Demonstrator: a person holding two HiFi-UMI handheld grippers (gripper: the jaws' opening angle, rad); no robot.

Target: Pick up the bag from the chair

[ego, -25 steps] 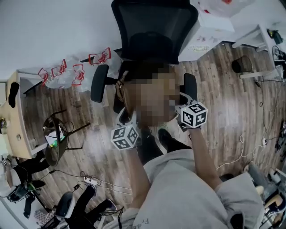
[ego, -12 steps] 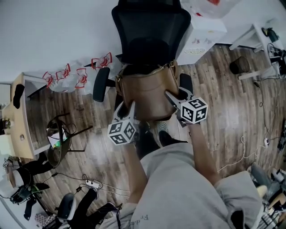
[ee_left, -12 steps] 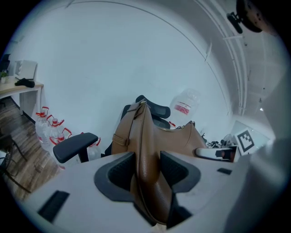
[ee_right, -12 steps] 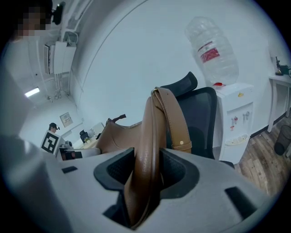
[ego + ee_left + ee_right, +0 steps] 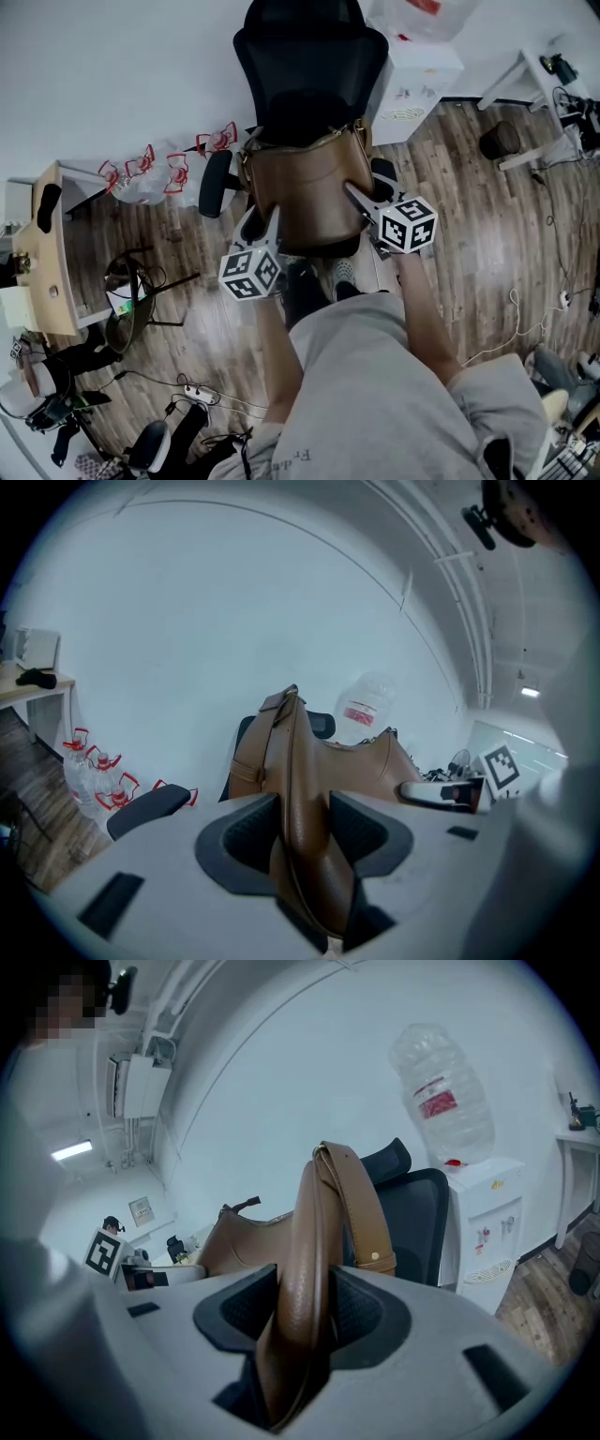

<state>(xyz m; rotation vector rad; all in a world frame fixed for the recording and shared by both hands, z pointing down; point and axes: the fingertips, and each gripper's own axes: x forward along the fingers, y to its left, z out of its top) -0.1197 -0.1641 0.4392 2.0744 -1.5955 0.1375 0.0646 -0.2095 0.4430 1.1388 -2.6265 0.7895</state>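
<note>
A brown leather bag (image 5: 305,192) hangs in the air in front of the black office chair (image 5: 309,66), above its seat. My left gripper (image 5: 262,223) is shut on the bag's left end, and my right gripper (image 5: 358,195) is shut on its right end. In the left gripper view the pads (image 5: 248,832) squeeze the folded leather of the bag (image 5: 305,789), with its strap standing up. The right gripper view shows the bag (image 5: 309,1251) and its strap pinched the same way in my right gripper (image 5: 302,1312). The bag's underside is hidden.
A white water dispenser (image 5: 417,70) stands right of the chair. Packs of bottles with red handles (image 5: 141,169) lie by the wall at left. A wooden desk (image 5: 47,272) and a small stool (image 5: 127,300) stand farther left. Cables (image 5: 506,328) run over the wooden floor.
Both grippers have risen together with the bag held between them. The bag now hangs higher above the chair seat and nearer the head camera.
</note>
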